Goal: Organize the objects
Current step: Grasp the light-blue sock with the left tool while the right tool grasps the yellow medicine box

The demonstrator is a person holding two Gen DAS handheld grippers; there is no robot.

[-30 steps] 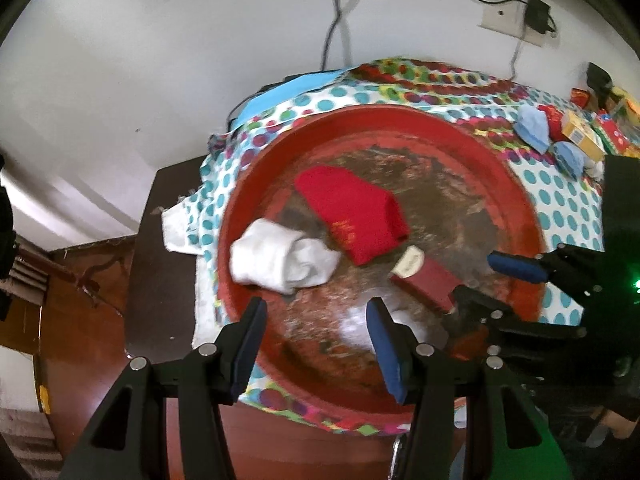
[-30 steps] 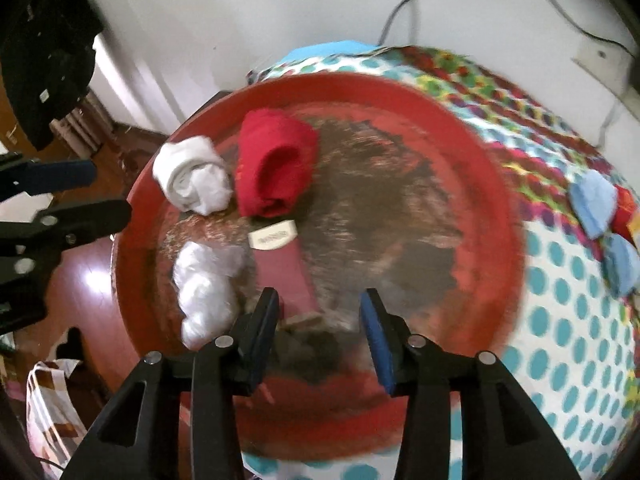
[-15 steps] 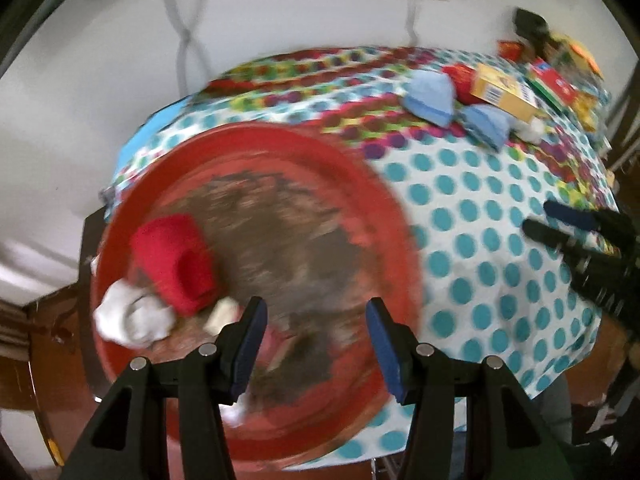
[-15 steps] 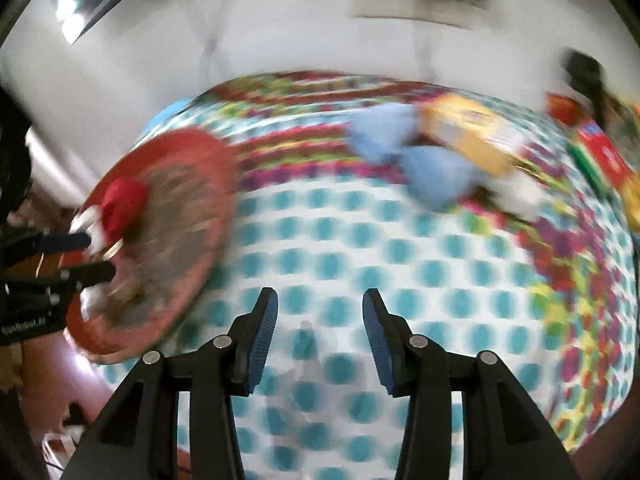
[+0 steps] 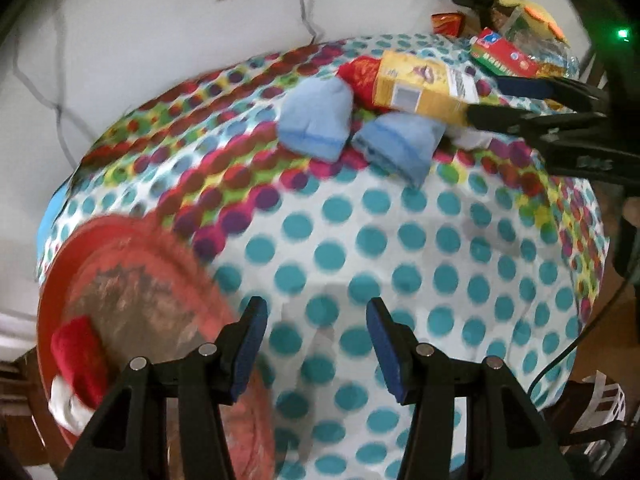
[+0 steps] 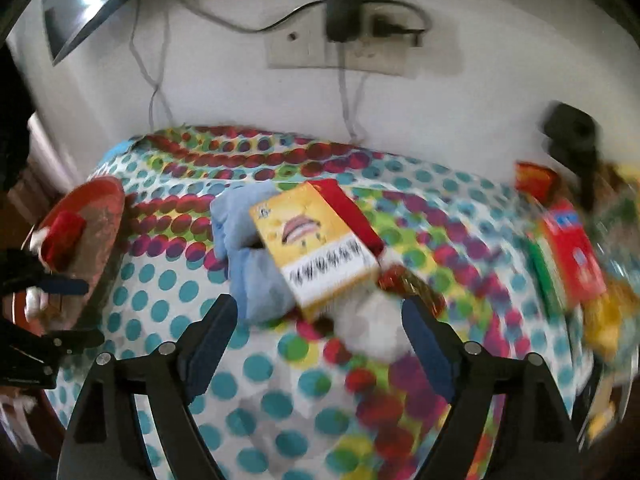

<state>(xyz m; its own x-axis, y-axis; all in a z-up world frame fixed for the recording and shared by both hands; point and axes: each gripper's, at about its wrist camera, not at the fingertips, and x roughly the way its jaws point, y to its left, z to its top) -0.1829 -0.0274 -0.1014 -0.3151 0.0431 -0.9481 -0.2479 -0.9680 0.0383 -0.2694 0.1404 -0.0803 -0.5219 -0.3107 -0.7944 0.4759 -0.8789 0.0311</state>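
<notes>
Your right hand-held gripper [image 6: 320, 328] hangs empty with its jaws spread wide, aimed down at a loose heap on the dotted cloth of the desk [image 5: 400, 248]: a yellow box [image 6: 316, 244] lies tilted across two pale blue folded cloths [image 6: 248, 256], with a white bundle [image 6: 368, 328] just beside its lower corner, squarely between your jaws. That wide opening reads as set for the box or the bundle, though motion blur makes it hard to say which. Your left hand-held gripper [image 5: 316, 332] is likewise released and carries nothing; it hovers level over bare cloth, between the heap and the red tray [image 5: 132, 236] at the desk's left edge. The tray, likely the collecting place, holds a rolled red cloth [image 5: 76, 344] touching a white one [image 5: 64, 404], so the sorting appears partly done. More packets, among them a red-and-green carton [image 5: 504, 54], sit well apart by the wall at the far right. From the left view your right tool reaches in low from the right, fingers nearly horizontal over the box.
</notes>
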